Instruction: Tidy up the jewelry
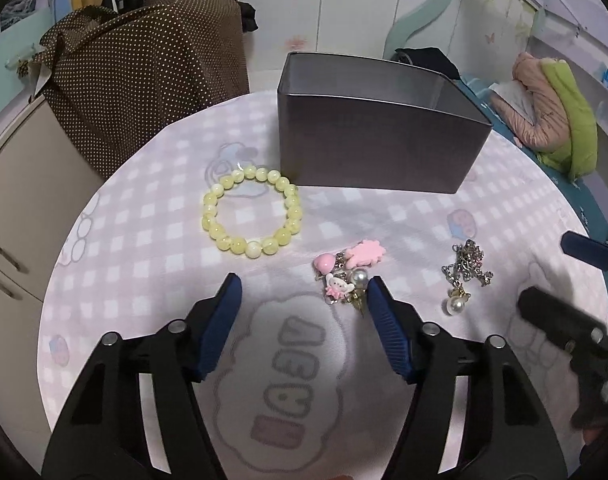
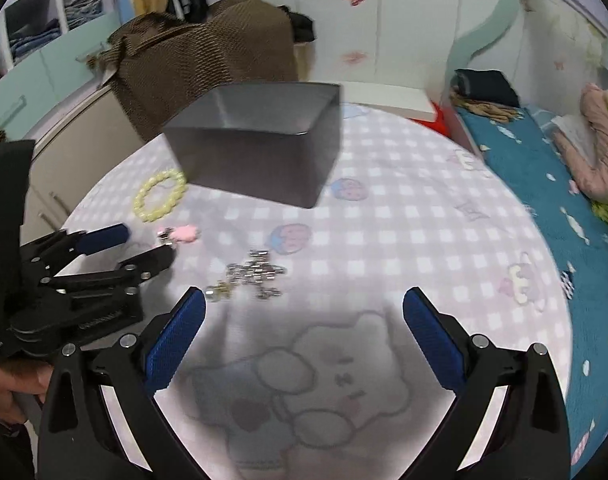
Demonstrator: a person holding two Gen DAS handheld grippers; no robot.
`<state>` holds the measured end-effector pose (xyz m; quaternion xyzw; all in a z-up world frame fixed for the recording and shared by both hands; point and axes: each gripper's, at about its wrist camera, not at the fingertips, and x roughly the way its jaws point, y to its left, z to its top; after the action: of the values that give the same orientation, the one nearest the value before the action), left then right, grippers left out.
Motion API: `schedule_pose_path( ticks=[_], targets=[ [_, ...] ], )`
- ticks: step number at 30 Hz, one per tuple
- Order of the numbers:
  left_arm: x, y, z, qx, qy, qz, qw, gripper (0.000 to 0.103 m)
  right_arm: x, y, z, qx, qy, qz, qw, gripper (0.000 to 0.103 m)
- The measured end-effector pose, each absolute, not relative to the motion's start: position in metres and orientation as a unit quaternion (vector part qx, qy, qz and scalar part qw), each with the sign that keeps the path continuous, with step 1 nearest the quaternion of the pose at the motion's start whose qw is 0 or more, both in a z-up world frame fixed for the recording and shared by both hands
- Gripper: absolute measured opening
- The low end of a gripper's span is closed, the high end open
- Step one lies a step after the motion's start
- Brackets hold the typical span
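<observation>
On the pink checked tablecloth (image 1: 152, 216) lie a yellow bead bracelet (image 1: 252, 212), a pink charm bracelet (image 1: 344, 276) and a silver chain with a pearl (image 1: 464, 276). Behind them stands an open grey tin box (image 1: 376, 136). My left gripper (image 1: 304, 284) is open, low over the cloth, with nothing between its pads. The charm bracelet lies just ahead of its right fingertip (image 1: 374, 286). My right gripper (image 2: 304, 296) is open and holds nothing. The chain (image 2: 256, 274) lies just beyond its left fingertip (image 2: 196, 298). The right wrist view is blurred and also shows the left gripper (image 2: 148, 244), the box (image 2: 260, 148) and the yellow bracelet (image 2: 160, 196).
A brown dotted bag (image 1: 144, 76) sits on a beige cabinet (image 1: 20, 208) behind the round table's left edge. To the right is a bed with a blue cover (image 2: 544, 184) and pink and green jackets (image 1: 552, 116). A hand (image 2: 8, 388) grips the left tool.
</observation>
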<state>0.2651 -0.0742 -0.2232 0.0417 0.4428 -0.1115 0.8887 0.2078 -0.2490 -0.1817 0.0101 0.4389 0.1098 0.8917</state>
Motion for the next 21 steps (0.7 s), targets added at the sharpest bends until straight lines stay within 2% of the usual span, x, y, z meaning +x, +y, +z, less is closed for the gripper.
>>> schedule_pose_path(
  ticks=[2, 4, 6, 8, 11, 15, 19, 21],
  targets=[
    [0.264, -0.068, -0.222, 0.036, 0.444, -0.114, 0.888, 0.043, 0.208, -0.243, -0.185, 0.010, 0.443, 0.122, 0.888, 0.094],
    [0.265, -0.061, -0.220, 0.026, 0.446, -0.117, 0.887, 0.035, 0.208, -0.237, -0.188, 0.016, 0.447, 0.135, 0.884, 0.085],
    [0.262, -0.055, -0.220, 0.021, 0.448, -0.121, 0.886, 0.031, 0.210, -0.230, -0.193, 0.020, 0.454, 0.145, 0.879, 0.065],
    [0.259, -0.051, -0.219, 0.023, 0.447, -0.122, 0.886, 0.029, 0.211, -0.222, -0.197, 0.017, 0.460, 0.153, 0.875, 0.058],
    [0.256, -0.047, -0.219, 0.017, 0.446, -0.124, 0.886, 0.029, 0.210, -0.215, -0.199, 0.020, 0.457, 0.161, 0.875, 0.055],
    [0.253, -0.042, -0.217, 0.010, 0.446, -0.123, 0.886, 0.026, 0.211, -0.211, -0.196, 0.024, 0.452, 0.167, 0.876, 0.042],
    [0.253, -0.037, -0.217, 0.008, 0.445, -0.123, 0.887, 0.025, 0.210, -0.204, -0.199, 0.013, 0.448, 0.166, 0.878, 0.036],
    [0.254, -0.038, -0.217, 0.014, 0.442, -0.120, 0.889, 0.026, 0.210, -0.203, -0.199, 0.011, 0.444, 0.162, 0.881, 0.023]
  ],
)
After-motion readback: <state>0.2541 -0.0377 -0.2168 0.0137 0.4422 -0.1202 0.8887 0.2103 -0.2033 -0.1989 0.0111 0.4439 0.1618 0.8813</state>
